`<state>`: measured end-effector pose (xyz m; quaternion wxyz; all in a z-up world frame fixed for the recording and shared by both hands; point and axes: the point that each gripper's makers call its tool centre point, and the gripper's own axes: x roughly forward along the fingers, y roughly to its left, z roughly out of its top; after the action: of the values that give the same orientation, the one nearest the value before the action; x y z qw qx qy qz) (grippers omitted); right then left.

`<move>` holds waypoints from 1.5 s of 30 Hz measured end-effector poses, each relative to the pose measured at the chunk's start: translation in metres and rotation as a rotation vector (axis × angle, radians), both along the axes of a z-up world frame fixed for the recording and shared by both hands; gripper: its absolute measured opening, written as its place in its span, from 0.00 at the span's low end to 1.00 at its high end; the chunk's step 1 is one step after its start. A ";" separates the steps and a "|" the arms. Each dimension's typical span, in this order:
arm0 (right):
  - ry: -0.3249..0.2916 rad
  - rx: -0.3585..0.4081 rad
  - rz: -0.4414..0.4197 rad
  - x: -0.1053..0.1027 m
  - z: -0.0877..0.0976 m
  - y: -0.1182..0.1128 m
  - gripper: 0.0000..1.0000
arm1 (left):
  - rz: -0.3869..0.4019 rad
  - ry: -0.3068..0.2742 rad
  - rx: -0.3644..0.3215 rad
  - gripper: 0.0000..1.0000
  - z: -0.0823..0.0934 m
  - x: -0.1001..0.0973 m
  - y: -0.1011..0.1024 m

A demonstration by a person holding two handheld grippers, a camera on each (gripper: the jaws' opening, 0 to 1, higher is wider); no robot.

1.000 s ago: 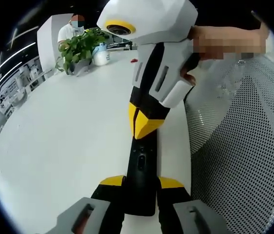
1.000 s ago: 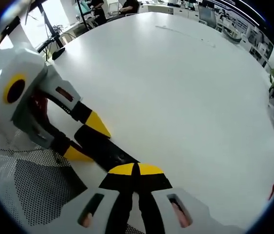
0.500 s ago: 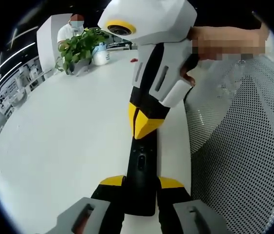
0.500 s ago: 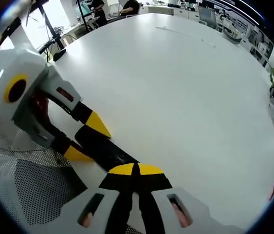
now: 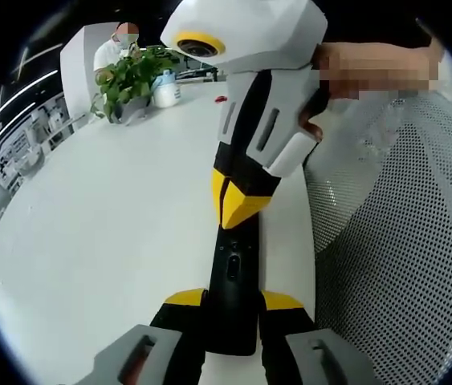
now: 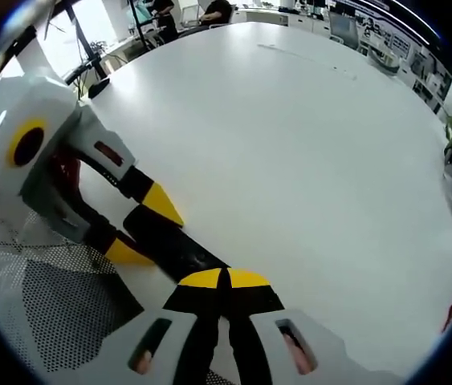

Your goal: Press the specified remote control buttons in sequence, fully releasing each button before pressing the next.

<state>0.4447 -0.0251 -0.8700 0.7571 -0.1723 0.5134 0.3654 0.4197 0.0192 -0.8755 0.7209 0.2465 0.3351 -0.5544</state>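
Black remote [image 5: 232, 277] lying on the white table [image 5: 105, 233], clamped at one end by left gripper [image 5: 234, 298]. Right gripper [image 6: 224, 277] pinched shut, tip down on the remote's buttons.

You work at a big white table [image 5: 113, 216]. At 11 o'clock in the left gripper view stands a green plant [image 5: 129, 76], a person [image 5: 113, 50] behind it. At 3 o'clock is a white mesh chair [image 5: 402, 233]. Bright windows [image 6: 89, 20] show at 11 o'clock in the right gripper view.
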 end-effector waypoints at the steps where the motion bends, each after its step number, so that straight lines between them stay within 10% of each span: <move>1: 0.005 0.003 -0.007 0.000 0.000 0.000 0.00 | 0.000 0.000 0.000 0.25 0.000 0.000 0.000; 45: 0.054 -0.002 0.021 -0.013 0.001 0.002 0.00 | 0.009 0.002 0.012 0.25 0.000 0.000 -0.001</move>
<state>0.4317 -0.0233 -0.8690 0.7389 -0.1684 0.5323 0.3773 0.4197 0.0184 -0.8758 0.7214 0.2486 0.3402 -0.5495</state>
